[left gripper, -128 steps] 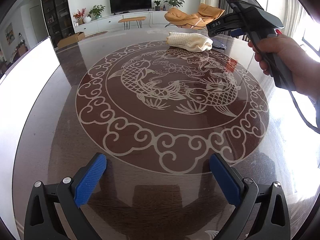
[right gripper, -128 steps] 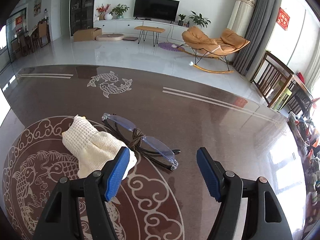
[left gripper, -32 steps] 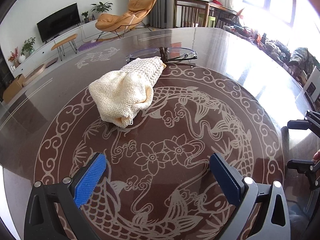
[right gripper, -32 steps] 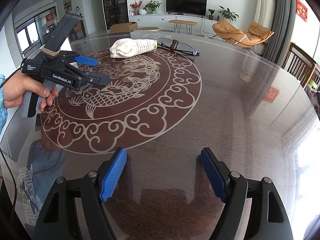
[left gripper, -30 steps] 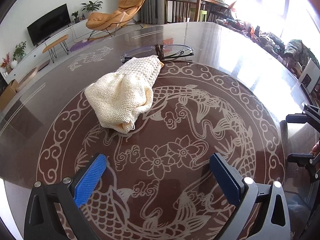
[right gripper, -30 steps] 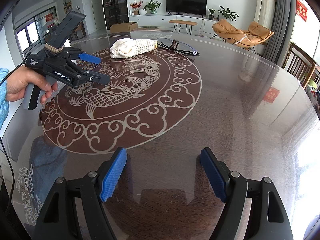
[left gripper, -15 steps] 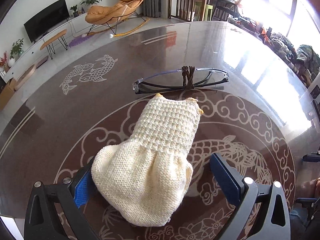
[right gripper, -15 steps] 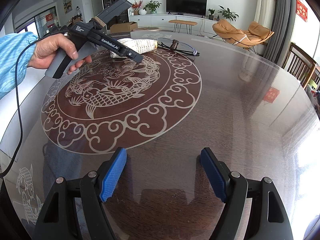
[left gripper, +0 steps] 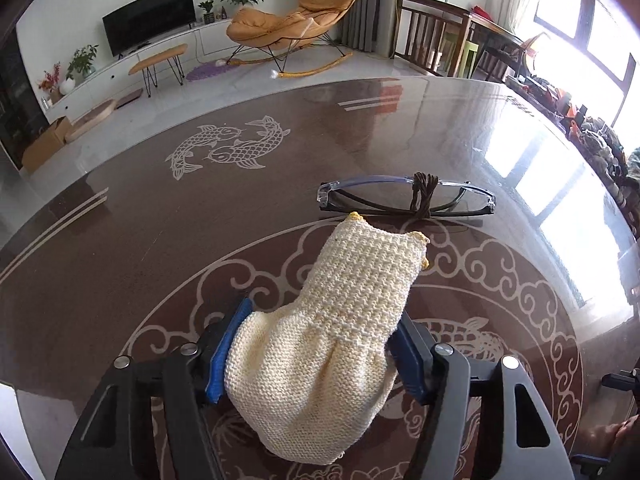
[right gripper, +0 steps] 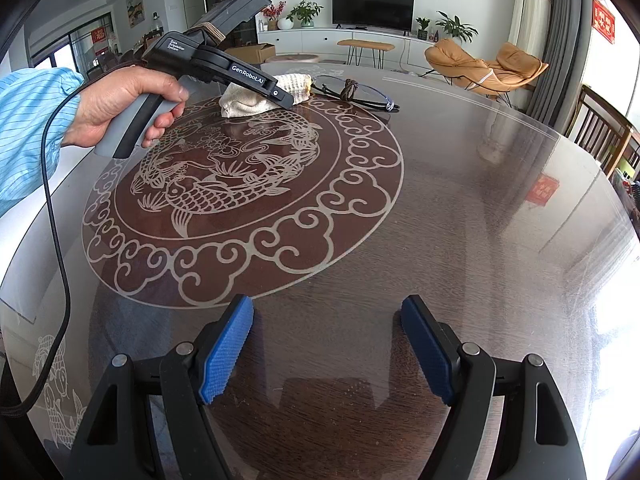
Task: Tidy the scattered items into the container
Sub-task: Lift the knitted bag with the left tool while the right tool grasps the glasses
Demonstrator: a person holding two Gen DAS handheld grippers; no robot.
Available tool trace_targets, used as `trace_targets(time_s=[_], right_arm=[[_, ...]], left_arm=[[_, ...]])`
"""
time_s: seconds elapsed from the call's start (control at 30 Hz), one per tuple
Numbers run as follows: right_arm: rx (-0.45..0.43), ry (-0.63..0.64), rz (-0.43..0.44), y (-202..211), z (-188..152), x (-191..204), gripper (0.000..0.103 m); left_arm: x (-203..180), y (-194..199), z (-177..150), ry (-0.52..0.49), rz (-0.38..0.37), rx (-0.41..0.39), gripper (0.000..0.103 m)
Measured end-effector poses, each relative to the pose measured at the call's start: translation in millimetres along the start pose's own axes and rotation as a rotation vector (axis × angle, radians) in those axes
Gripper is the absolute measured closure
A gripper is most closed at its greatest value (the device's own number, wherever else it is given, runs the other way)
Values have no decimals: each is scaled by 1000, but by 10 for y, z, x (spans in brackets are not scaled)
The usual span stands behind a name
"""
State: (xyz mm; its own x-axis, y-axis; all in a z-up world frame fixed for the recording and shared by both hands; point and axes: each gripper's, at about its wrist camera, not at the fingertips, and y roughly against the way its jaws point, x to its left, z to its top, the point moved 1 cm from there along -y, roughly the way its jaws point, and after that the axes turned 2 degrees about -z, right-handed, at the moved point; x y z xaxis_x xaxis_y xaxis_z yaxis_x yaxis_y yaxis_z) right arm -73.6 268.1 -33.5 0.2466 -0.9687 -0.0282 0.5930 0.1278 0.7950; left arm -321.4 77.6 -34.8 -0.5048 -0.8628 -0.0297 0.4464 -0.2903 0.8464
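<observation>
A cream knitted pouch point(left gripper: 332, 332) lies on the dark glass-topped table point(left gripper: 160, 240), its open end toward me in the left wrist view. My left gripper point(left gripper: 322, 312) straddles that end; its jaws are closing and the blue pads point(left gripper: 228, 344) touch the knit on both sides. Just beyond the pouch lie clear-framed glasses point(left gripper: 408, 200), folded and tied with a brown cord. The right wrist view shows a hand point(right gripper: 120, 104) holding the left gripper point(right gripper: 286, 100) down on the pouch point(right gripper: 298, 82), with the glasses point(right gripper: 356, 90) behind. My right gripper point(right gripper: 326, 344) hangs open over bare table near the front edge.
A black cable point(right gripper: 56, 208) hangs from the left gripper across the table's left side. Wooden chairs point(right gripper: 600, 136) stand beyond the table's right edge. A carved fish roundel point(right gripper: 240, 184) fills the middle of the tabletop.
The left gripper moved forward over the table until the pouch sat between its jaws, then the jaws came in from wide open onto the knit. The right gripper stayed still.
</observation>
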Motion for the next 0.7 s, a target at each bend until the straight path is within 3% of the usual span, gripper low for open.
trace_targets(time_s=[0.13,0.23,0.33,0.43,0.5,0.57,0.7], right_arm=[[0,0,0,0,0,0,25],[0,0,0,1,0,-2,25],[0,-1,2,-1,2,-5,25],[-4,-9,18,2,3,-22,25],[-11,3,55,-22,47,-69,25],[-5,59,41,-154,203,-139,25],[-68,236,32,-412,792,-319,25]], left_arm=[[43,186,-305,87,88,-21,41],[125,430,-732,228,150,-31,41],[142,687,-1194,299,204,-45,40],[107,803,-1516,295,212,-58,32],[73,804,-1598,278,191,-56,10],[27,766,-1625,249,177,-48,0],[23,757,-1624,243,167,-52,0]])
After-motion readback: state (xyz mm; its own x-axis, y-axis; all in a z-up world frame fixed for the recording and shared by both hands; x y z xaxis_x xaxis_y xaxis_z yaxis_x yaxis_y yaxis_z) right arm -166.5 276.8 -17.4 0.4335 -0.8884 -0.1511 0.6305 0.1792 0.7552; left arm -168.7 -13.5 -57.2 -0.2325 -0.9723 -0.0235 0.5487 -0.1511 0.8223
